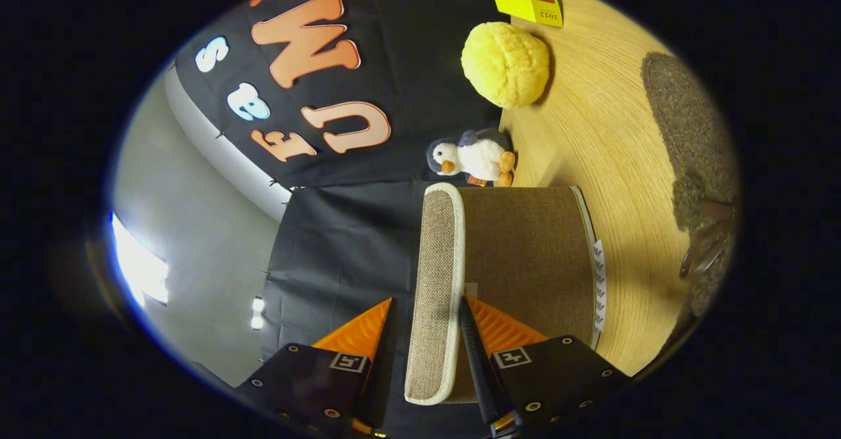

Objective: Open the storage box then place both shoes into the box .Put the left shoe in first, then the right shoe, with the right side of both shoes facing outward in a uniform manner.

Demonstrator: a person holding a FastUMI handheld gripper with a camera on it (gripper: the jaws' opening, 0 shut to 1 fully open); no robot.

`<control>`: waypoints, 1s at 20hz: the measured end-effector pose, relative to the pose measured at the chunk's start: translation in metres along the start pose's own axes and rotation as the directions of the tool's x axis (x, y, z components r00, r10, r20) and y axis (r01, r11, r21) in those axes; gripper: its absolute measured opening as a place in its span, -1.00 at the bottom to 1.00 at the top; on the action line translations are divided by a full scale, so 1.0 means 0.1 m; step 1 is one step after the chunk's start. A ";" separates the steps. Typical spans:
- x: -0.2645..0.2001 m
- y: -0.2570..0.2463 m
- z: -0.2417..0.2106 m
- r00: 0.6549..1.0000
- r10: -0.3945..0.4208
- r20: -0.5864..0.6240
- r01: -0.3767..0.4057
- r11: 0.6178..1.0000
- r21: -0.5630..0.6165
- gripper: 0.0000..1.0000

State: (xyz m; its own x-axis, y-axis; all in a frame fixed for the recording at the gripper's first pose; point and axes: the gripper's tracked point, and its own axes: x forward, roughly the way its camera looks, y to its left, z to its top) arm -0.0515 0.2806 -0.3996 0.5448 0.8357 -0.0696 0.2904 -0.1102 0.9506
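Wooden floor [624, 137]; box lid [437, 294] between tool [427, 307] fingers.

Box lid edge between the tool's fingers

The storage box [519, 255] stands on the tabletop [624, 163], its lid [437, 288] between the fingers of the tool [424, 314]. Beyond the box stands a penguin toy [476, 156], then a round plush [504, 64]; shoes [696, 169], seemingly, lie well apart from it.
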 end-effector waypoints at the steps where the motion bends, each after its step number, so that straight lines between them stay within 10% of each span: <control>1: -0.01 0.01 -0.01 1.000 -0.003 -0.001 0.003 1.000 0.000 0.10; 5: -0.01 -0.07 -0.04 0.999 -0.038 -0.015 0.038 0.999 0.010 0.10; 8: 0.00 -0.11 -0.20 0.996 -0.070 -0.053 0.069 0.997 -0.026 -0.40; 20: 0.03 0.36 -0.44 0.993 -0.032 -0.111 0.019 0.994 -0.112 -0.86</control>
State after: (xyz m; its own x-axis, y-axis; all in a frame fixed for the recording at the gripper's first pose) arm -0.0742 0.3030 -0.3521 0.4447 0.8933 -0.0656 0.2112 -0.0333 0.9769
